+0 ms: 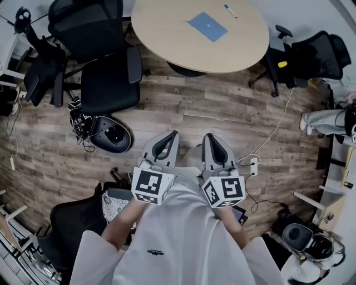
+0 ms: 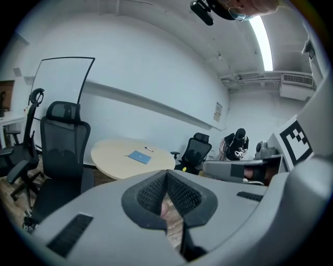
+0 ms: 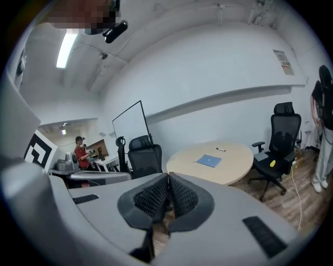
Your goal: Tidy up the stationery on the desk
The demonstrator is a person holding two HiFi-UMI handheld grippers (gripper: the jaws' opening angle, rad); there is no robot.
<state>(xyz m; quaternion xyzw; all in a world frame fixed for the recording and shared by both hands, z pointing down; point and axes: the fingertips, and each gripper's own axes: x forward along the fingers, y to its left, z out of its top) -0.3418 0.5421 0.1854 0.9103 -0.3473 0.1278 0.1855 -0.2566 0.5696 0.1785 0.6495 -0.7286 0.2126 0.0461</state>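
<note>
A round beige desk (image 1: 167, 33) stands ahead across the wood floor, well away from both grippers. On it lie a blue notebook (image 1: 207, 26) and a pen (image 1: 230, 11). The desk (image 2: 112, 156) with the notebook (image 2: 139, 156) and pen (image 2: 149, 149) also shows in the left gripper view, and the desk (image 3: 229, 169), notebook (image 3: 209, 161) and pen (image 3: 221, 149) in the right gripper view. My left gripper (image 1: 173, 133) and right gripper (image 1: 207, 136) are held side by side near my chest. Both are shut with nothing between the pads.
A black office chair (image 1: 103, 61) stands left of the desk and another (image 1: 308, 55) to its right. A round black device (image 1: 111, 134) and cables lie on the floor at left. A white power strip (image 1: 253, 166) and cord lie at right. A person's legs (image 1: 325, 119) show at the right edge.
</note>
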